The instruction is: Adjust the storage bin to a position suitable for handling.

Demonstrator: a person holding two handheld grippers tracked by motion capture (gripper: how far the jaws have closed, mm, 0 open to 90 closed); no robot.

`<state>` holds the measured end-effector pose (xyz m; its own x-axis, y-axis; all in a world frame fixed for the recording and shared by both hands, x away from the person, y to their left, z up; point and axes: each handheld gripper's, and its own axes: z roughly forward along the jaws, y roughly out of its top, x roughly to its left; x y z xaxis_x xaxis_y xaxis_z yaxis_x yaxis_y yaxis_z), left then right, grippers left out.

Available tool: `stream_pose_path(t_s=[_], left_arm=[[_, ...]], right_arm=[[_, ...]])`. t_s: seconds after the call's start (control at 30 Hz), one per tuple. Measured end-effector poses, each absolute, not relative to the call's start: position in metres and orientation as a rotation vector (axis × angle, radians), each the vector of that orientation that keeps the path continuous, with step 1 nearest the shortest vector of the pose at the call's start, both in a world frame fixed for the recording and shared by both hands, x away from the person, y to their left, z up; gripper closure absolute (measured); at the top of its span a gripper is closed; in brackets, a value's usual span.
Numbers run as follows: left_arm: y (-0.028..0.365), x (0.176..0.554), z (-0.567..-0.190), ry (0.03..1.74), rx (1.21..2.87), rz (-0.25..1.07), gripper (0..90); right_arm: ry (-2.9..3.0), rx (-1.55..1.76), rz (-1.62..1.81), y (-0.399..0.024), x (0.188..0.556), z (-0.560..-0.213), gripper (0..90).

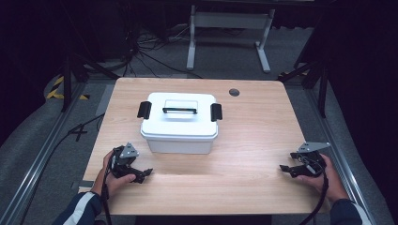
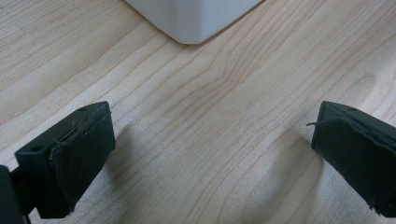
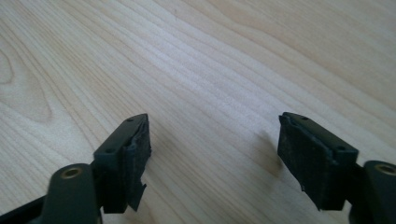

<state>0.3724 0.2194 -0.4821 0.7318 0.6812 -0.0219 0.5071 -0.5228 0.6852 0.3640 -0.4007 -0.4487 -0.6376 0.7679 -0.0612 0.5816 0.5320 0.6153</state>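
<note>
High view: your left gripper (image 1: 141, 174) and right gripper (image 1: 292, 168) gape empty; latched white storage box (image 1: 179, 123) nearby; careless left reach could shove it.

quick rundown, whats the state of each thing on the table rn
white box: upright, lid on, both black side latches down
box handle: folded flat on the lid
left tongs: open, holding nothing, near the box's front corner
right tongs: open, holding nothing, over bare table
</note>
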Motion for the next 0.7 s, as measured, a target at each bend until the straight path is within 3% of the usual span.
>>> stream_pose_path(t_s=[0.13, 0.7], left_arm=[[0.219, 0.372, -0.482, 0.894, 2.241, 0.325, 0.1], [0.219, 0.372, -0.482, 0.894, 2.242, 0.325, 0.1]], right_arm=[[2.485, 1.088, 0.801, -0.398, 0.365, -0.442, 34.9], [2.546, 0.908, 0.723, -0.375, 0.377, -0.394, 36.3]])
